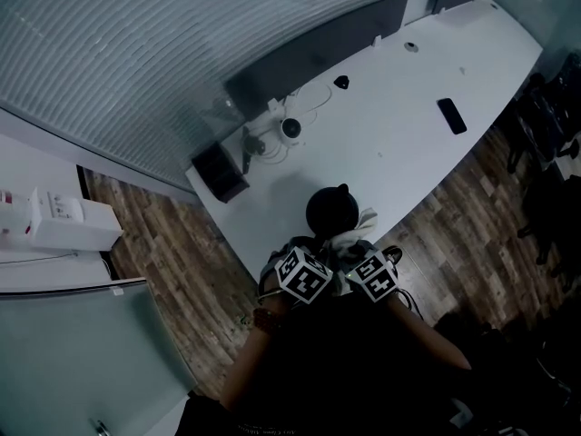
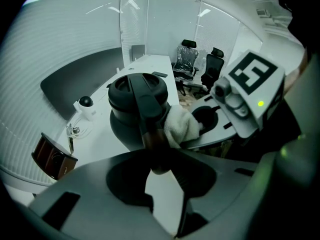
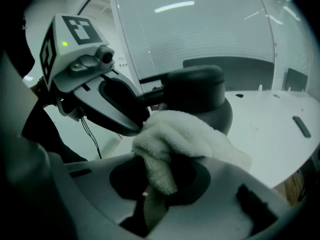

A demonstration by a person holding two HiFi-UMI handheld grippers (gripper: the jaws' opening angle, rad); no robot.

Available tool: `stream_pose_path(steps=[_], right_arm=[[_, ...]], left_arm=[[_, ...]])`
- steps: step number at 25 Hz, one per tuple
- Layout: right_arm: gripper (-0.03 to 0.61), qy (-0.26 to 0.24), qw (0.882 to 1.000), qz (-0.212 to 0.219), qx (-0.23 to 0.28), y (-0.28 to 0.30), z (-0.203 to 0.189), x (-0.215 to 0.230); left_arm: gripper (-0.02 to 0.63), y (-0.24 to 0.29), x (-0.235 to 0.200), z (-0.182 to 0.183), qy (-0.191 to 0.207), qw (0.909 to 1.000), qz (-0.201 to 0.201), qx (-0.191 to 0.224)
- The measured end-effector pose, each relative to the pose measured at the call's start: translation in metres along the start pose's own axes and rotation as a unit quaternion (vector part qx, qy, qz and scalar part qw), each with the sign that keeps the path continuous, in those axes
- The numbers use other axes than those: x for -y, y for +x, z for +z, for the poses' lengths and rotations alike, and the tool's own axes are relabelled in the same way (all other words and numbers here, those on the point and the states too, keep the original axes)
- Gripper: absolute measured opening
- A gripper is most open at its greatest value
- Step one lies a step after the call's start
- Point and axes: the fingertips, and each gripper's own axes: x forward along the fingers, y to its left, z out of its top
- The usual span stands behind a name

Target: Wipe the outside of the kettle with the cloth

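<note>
Left tongs [image 2: 154,156]: I'm clamping, it seems, the stiff handle [image 2: 146,111] of the kettle [image 2: 135,91]; likely heavy.
Right tongs [image 3: 156,181]: I'm pinching the soft cloth [image 3: 180,131] against its slick side.

Grey left gripper [image 2: 157,159] and right gripper [image 3: 156,176], each carrying a black-and-white marker cube [image 1: 304,275]

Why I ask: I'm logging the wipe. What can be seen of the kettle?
The black rounded kettle looks like matt plastic, with a domed lid and a dark handle arching down its side. It is upright at the near edge of the white table. The left hand-held gripper is shut on the handle; the right hand-held gripper presses a white terry cloth against its side.
</note>
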Motion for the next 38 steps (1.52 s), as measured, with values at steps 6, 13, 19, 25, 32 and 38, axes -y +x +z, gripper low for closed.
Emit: stream_pose_path(steps=[6, 13, 19, 25, 32, 38], right_arm=[[0.066, 0.033, 0.997, 0.006, -0.072, 0.044, -0.047, 0.019], [0.066, 0.049, 0.989, 0.008, -0.142, 0.075, -0.082, 0.033], [0.066, -0.001, 0.991, 0.046, -0.123, 0.04, -0.074, 0.009], [0.066, 0.005, 1.0, 0.013, -0.002, -0.045, -0.004, -0.004], [0.066, -0.056, 0.998, 0.01, -0.033, -0.026, 0.03, 0.013], [0.066, -0.052, 0.997, 0.009, -0.049, -0.025, 0.023, 0.02]], left_arm=[[0.127, 0.0, 0.0, 0.001, 0.007, 0.9999, -0.007, 0.005], [0.126, 0.001, 0.002, 0.001, 0.0, 0.9999, -0.006, 0.01], [0.126, 0.004, 0.002, -0.001, -0.009, 0.9999, -0.004, 0.006], [0.126, -0.003, 0.001, 0.003, -0.005, 0.9999, -0.002, 0.012], [0.127, -0.001, 0.001, 0.004, -0.011, 0.9998, -0.004, 0.014], [0.127, 0.003, 0.009, 0.011, -0.004, 0.9999, -0.012, 0.01]])
